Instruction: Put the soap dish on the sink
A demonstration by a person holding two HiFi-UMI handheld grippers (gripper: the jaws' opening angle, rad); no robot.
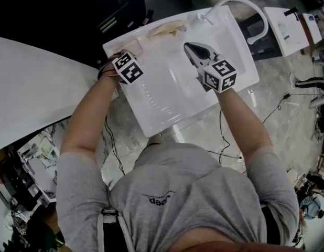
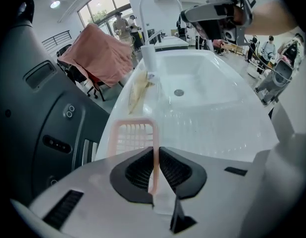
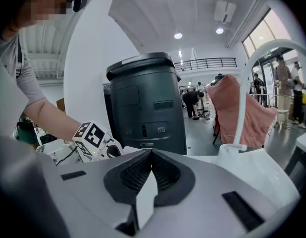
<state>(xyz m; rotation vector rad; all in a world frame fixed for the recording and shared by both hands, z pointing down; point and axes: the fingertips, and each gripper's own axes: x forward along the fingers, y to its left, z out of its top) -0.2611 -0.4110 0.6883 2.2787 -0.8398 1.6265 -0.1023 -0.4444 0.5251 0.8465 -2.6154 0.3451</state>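
Observation:
A pink slotted soap dish (image 2: 132,136) is pinched by its right rim in my left gripper (image 2: 155,151), which is shut on it. The dish hangs over the left rim of the white sink (image 2: 227,128); whether it touches the rim I cannot tell. In the head view the left gripper (image 1: 131,51) is at the sink's (image 1: 151,124) left edge and largely covers the dish. My right gripper (image 1: 190,47) hovers over the basin, shut with nothing between its pads. It faces the left gripper's marker cube (image 3: 92,137), jaws closed (image 3: 152,156).
A white curved faucet (image 1: 249,5) rises at the sink's far end, with a yellowish cloth (image 1: 167,29) on the rim beside it. A dark grey bin (image 3: 143,103) stands left of the sink. A white tabletop (image 1: 25,88), a second sink (image 1: 285,29) and floor cables (image 1: 114,146) surround it.

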